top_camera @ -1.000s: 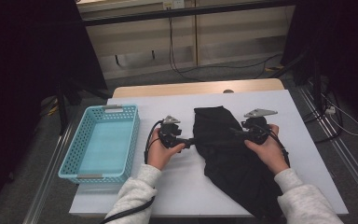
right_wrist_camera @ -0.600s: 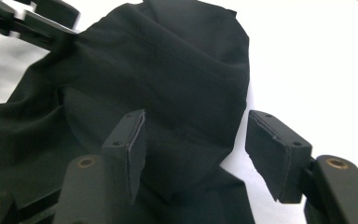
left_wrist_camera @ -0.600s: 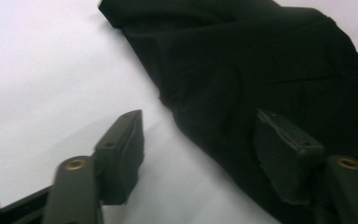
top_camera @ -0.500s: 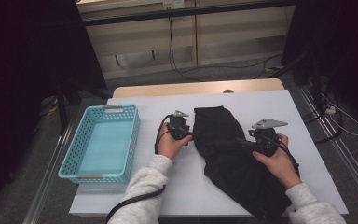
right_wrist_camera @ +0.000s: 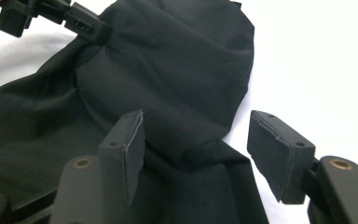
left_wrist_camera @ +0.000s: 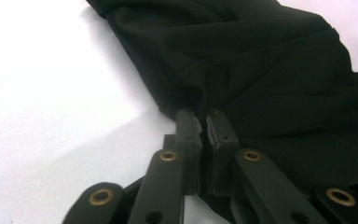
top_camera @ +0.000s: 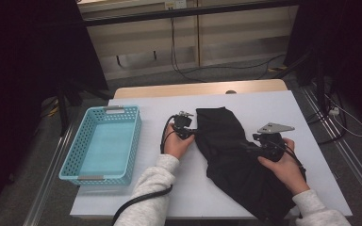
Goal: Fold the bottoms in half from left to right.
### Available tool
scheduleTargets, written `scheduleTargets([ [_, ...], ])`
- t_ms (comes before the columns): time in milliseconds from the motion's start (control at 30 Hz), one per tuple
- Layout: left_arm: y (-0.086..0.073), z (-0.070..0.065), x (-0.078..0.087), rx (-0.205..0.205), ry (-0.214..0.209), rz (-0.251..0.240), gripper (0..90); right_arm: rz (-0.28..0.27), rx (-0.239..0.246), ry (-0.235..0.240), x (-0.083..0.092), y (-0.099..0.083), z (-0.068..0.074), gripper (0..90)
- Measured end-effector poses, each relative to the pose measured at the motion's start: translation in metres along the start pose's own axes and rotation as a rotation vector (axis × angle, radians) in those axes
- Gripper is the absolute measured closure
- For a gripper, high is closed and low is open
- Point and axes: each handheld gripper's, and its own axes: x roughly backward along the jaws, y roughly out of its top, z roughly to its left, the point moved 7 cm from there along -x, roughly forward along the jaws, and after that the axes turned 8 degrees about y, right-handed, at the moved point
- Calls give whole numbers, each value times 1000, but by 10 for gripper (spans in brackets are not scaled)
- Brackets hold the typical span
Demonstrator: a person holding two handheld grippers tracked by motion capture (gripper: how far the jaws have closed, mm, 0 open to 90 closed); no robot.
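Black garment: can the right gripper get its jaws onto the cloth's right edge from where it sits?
Probably yes. The right gripper hangs open over the black garment, one pad above cloth, the other above bare table. Nothing lies between. The left gripper already pinches the far edge.

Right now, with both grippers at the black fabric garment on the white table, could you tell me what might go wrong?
The left gripper has just closed on only the hem of the black fabric garment, so a pull may slip it free. The right gripper is open, one pad over the cloth and one over the white table; closing there might catch only a thin fold.
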Motion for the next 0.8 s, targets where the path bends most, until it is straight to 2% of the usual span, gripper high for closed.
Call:
scheduleTargets([
  [67,0,3,2,3,4,11,875,6,1,-1,1,-1,0,358],
  [200,1,19,13,15,36,13,879,11,6,-8,4,-2,-2,358],
  [433,-4,60,31,70,119,3,880,21,0,-11,13,-12,-6,356],
  [567,-8,80,44,109,156,-2,880,44,-3,-18,19,-21,-8,361],
  [700,-12,89,51,127,178,-13,879,58,-21,-19,26,-30,-9,377],
  [800,-13,87,51,114,187,-12,878,76,-35,-9,28,-38,-6,409],
])
